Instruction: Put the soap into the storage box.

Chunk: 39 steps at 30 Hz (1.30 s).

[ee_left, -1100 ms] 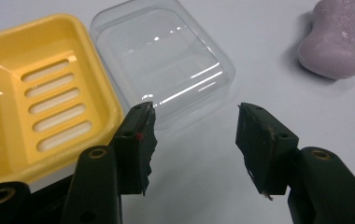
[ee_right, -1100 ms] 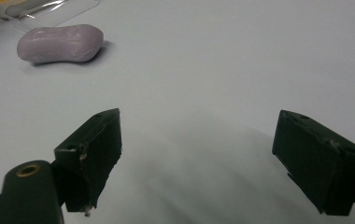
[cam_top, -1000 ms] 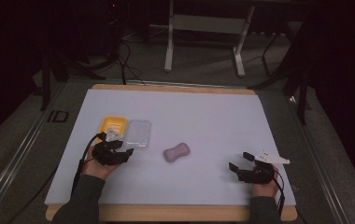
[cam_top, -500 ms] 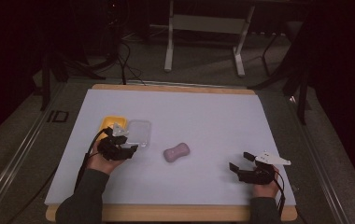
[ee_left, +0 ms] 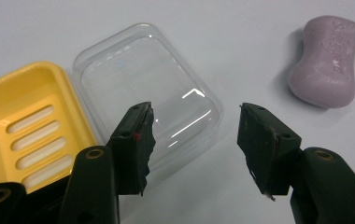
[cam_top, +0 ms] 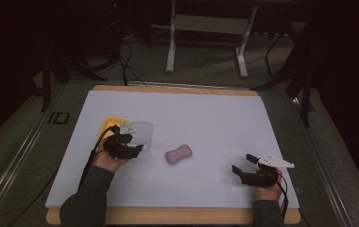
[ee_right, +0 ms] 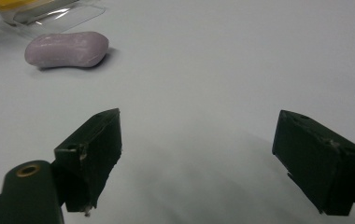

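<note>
Table: We are looking down at a pale sheet lying on a wooden board.
Soap: A pinkish-purple bar is lying near the middle of the table, between the two grippers. Nothing is touching it.
Yellow dish: It is sitting open on the left side of the table, with slots in its bottom.
Clear lid: It is lying flat just to the right of the yellow dish, touching it.
Left gripper: We are holding it over the near edge of the clear lid. Its fingers are standing apart, holding nothing.
Right gripper: We are holding it at the near right of the table, well apart from the soap. Its fingers are spread wide over bare table, holding nothing.
</note>
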{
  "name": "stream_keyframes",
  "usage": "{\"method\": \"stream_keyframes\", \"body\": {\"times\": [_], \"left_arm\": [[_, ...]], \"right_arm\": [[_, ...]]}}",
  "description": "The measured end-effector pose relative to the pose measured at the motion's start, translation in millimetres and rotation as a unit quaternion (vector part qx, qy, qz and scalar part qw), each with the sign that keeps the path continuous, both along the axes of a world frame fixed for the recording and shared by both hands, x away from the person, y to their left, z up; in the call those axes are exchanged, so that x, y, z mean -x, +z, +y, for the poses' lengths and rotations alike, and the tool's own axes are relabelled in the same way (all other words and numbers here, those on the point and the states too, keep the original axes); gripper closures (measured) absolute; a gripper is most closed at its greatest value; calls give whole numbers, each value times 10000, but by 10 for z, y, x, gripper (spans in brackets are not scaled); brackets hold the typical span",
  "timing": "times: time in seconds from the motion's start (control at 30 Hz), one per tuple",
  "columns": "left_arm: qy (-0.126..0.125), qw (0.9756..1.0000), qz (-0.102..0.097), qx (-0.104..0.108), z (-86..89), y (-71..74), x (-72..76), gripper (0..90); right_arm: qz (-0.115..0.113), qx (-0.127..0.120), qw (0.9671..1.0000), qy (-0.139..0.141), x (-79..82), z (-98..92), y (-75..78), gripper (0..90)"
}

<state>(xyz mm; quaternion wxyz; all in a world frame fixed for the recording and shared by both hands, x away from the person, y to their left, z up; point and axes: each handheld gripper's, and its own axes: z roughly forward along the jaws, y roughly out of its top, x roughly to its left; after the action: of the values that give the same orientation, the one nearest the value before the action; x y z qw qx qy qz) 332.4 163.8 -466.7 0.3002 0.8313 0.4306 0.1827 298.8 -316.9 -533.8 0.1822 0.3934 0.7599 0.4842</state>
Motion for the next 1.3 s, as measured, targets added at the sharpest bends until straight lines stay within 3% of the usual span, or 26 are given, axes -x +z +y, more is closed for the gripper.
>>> {"method": "stream_keyframes", "body": {"times": [0.47,1.07,1.3], "left_arm": [[-84,9999,-19,-113,-86,60,-56,460],[-180,9996,212,-100,-162,5,-130,466],[-270,9992,238,-193,-231,81,-178,468]], "right_arm": [[-13,-72,10000,2,2,-15,0,154],[-44,-110,9999,-11,12,-22,2,155],[-54,-121,9999,-18,14,-24,2,155]]}}
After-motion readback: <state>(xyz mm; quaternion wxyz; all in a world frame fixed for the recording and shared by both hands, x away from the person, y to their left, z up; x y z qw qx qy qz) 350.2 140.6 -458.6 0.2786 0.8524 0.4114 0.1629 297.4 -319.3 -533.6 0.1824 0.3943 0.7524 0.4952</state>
